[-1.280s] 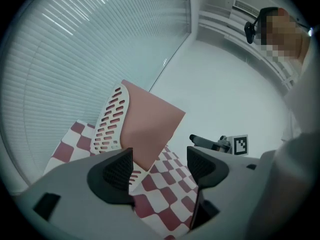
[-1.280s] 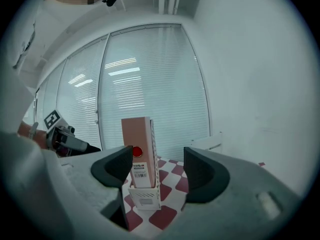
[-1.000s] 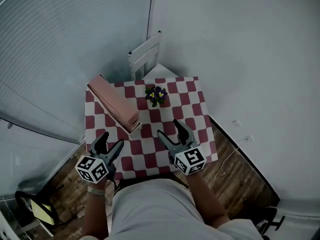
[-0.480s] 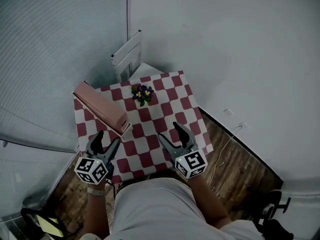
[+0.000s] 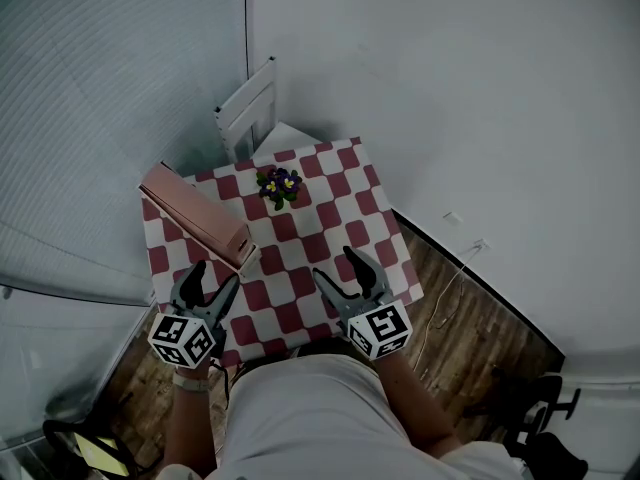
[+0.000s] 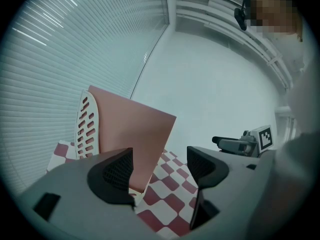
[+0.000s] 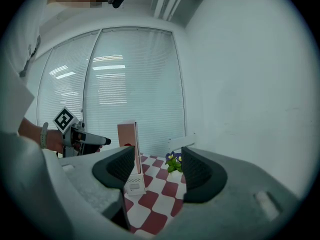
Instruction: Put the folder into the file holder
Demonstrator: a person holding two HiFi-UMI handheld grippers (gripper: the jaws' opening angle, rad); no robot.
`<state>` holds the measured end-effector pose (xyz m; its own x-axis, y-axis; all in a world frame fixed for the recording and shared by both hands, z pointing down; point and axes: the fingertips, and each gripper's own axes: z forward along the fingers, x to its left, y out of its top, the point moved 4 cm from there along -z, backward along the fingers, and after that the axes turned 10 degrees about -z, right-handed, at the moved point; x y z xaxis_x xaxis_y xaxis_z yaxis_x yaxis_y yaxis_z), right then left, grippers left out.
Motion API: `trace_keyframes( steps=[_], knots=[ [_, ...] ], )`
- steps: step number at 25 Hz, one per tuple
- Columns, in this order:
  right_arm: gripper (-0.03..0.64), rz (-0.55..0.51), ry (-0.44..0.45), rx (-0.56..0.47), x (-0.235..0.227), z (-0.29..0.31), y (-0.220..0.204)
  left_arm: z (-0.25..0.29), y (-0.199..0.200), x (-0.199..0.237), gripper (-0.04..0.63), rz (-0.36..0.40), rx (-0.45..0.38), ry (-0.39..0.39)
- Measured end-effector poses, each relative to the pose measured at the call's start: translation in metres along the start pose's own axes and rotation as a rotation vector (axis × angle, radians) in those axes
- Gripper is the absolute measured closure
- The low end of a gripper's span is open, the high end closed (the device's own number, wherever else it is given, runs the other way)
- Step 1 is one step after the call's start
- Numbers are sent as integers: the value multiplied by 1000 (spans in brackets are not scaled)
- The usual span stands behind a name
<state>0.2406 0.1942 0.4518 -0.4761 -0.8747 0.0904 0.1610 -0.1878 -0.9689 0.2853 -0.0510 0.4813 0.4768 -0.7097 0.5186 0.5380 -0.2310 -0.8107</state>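
Slatted blinds and a plain white wall meet in a corner behind a small table (image 5: 300, 258) with a red-and-white checked cloth. The left gripper (image 5: 215, 276) and the right gripper (image 5: 335, 264) hang over the table's near edge, each with jaws apart and nothing between them. Just ahead of the left gripper the pink folder (image 5: 195, 213) stands on edge, seemingly seated in the white file holder (image 6: 87, 129). Farther ahead of the right gripper is a small flower pot (image 5: 279, 184), with a white chair (image 5: 247, 118) beyond it.
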Motion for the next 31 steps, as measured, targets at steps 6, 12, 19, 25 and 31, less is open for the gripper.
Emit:
trace_keyframes(
  steps=[6, 12, 19, 25, 31],
  knots=[
    [324, -16, 1, 18, 0, 2, -3, 1, -1, 0, 262, -1, 6, 2],
    [325, -12, 4, 35, 0, 5, -6, 0, -3, 0, 262, -2, 13, 11],
    [325, -14, 8, 43, -1, 8, -9, -2, -5, 1, 262, -5, 11, 19],
    [325, -10, 23, 48, 2, 9, -12, -8, -7, 3, 262, -9, 9, 33],
    [325, -16, 36, 48, 6, 14, -12, -11, -5, 5, 262, -7, 0, 39]
  ],
)
